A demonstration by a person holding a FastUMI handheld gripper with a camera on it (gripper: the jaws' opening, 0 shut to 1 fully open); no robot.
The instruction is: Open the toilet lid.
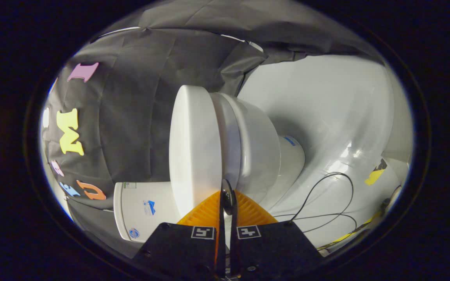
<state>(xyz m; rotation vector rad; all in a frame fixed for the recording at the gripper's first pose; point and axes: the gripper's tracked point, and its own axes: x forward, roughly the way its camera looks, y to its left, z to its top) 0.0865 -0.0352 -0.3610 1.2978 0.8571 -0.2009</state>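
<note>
Gripper (225,195) — fingers closed together, wedged at lid (193,152) seam, twelve o'clock ahead — placed so for prying from bowl (258,148).

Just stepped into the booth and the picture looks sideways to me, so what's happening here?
A person is working a handheld tool on a white toilet. The camera is rolled, so the toilet appears on its side. The tool's orange fingers are nearly closed, their tips at the seam where the toilet lid meets the bowl. The lid is still down on the bowl. Black cables lie on the white floor beyond.
</note>
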